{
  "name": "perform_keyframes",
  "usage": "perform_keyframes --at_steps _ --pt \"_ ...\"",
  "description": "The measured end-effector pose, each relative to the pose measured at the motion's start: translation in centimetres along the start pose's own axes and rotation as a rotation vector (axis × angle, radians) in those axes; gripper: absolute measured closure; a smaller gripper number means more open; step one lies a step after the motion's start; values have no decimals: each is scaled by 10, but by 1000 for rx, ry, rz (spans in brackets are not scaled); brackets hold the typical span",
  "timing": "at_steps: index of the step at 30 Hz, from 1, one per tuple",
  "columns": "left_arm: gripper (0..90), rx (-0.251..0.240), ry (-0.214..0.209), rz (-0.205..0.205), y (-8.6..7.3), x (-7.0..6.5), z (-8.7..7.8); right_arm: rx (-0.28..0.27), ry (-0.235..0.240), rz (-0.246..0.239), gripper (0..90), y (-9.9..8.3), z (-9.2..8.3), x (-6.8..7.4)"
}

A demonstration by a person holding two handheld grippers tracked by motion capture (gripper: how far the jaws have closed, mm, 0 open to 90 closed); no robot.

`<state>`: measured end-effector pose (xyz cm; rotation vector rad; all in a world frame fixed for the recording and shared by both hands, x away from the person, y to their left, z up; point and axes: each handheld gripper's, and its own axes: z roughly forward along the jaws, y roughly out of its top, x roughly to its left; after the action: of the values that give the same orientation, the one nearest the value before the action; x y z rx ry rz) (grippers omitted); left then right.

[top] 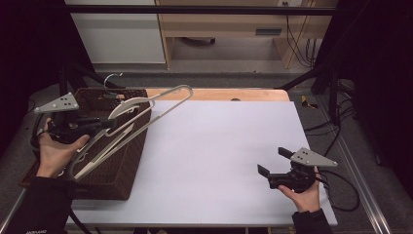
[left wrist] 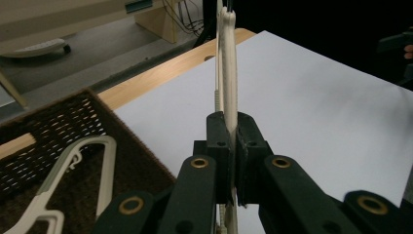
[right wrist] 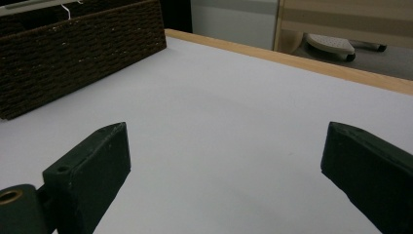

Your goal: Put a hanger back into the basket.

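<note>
High view first: the left gripper [top: 104,124], mid-left of the frame, is pinching a white hanger [top: 146,109] and holding it in the air above the wicker basket [top: 122,180], with the hanger's long end poking up and right over the white table [top: 219,146]. Another hanger [top: 97,161] lies in the basket right underneath, and honestly that's the risk: the two look like they overlap, so the lifted one could snag its neighbour and drag it along. The right gripper [top: 272,161] sits at the lower right, jaws spread, holding nothing, well away from everything.

Left gripper view: the jaws are clamped on a thin edge of the hanger [left wrist: 228,58], which runs straight up the middle of the frame. That's a narrow bite on a long lever, so it could pivot or slip if swung fast. The spare hanger [left wrist: 73,170] is at lower left.

Right gripper view: jaws wide apart over bare table [right wrist: 219,107], basket [right wrist: 73,53] upper left.
</note>
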<state>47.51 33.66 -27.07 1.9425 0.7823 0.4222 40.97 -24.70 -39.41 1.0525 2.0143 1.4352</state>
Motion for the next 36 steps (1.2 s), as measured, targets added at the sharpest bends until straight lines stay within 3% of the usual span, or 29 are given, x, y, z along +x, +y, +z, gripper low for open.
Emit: perform_keyframes --at_steps 9,14,21,27,36 --pt "865 -8 54 -55 -20 36 -21 1 -3 -2 41 0 0 -1" --pt "865 10 69 -65 -31 50 -26 6 -6 -6 40 0 2 -1" --pt "865 13 81 -83 -41 64 -31 4 -3 -7 39 0 1 -1" --pt "865 -16 101 -105 -45 74 -40 7 -7 -9 40 0 2 -1" --pt "865 23 158 -125 -56 89 -45 10 -5 -12 40 0 2 -1"
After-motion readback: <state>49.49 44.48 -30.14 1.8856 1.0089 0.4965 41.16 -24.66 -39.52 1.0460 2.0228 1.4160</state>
